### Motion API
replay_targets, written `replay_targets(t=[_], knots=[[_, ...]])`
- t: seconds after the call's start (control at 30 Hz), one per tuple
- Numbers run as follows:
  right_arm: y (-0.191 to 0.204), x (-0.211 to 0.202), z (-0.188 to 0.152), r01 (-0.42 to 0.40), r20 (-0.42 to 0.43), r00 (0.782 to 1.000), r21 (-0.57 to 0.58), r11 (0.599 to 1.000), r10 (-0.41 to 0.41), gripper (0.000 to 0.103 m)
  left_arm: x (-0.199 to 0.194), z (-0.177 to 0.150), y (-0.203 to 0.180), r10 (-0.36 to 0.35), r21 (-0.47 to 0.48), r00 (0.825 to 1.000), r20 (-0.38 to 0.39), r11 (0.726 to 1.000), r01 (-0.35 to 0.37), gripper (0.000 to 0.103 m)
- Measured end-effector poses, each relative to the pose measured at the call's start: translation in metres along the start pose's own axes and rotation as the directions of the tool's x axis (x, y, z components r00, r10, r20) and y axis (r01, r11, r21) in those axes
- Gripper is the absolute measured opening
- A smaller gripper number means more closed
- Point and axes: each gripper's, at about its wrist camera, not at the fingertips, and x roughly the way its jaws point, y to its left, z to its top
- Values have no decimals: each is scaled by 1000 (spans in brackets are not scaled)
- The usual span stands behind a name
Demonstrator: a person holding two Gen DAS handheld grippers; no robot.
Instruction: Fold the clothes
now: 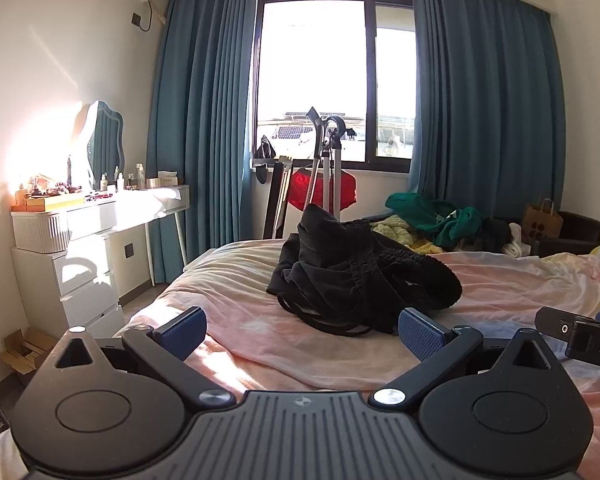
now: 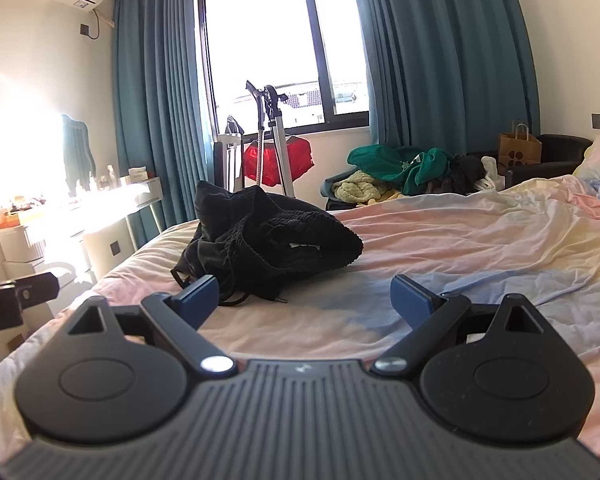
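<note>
Black clothes (image 1: pixel 364 272) lie in a crumpled heap on the bed (image 1: pixel 228 280), resting on its pastel sheet toward the foot end; in the right wrist view we see the same heap (image 2: pixel 268 236) with a drawstring trailing toward the camera. We hold the left gripper (image 1: pixel 300 330) low over the sheet, its blue-padded jaws spread wide and empty, just short of the heap. We hold the right gripper (image 2: pixel 304 300) likewise, jaws apart and gripping nothing, near the heap's front edge. Beyond the bed we note a pile of green and yellow garments (image 1: pixel 432 216), a paper bag (image 1: pixel 542 218), a white dressing table (image 1: pixel 100 216), and teal curtains (image 1: pixel 204 120) framing the window (image 1: pixel 332 76).
</note>
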Motion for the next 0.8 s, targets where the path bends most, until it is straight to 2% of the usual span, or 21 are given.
replay_targets(t=[0.23, 0.4, 0.57, 0.8], knots=[[15, 1, -4, 15, 7, 1000, -60, 998, -15, 94, -1, -2, -5, 6, 25, 1000, -2, 1000, -6, 103], [7, 1, -2, 5, 8, 1000, -20, 1000, -5, 94, 2, 3, 12, -11, -9, 1000, -8, 1000, 11, 103], [4, 1, -3, 7, 12, 1000, -14, 1000, -7, 94, -4, -1, -2, 24, 25, 1000, 14, 999, -24, 103], [4, 1, -2, 9, 10, 1000, -6, 1000, -9, 94, 2, -4, -1, 22, 36, 1000, 2, 999, -22, 103]])
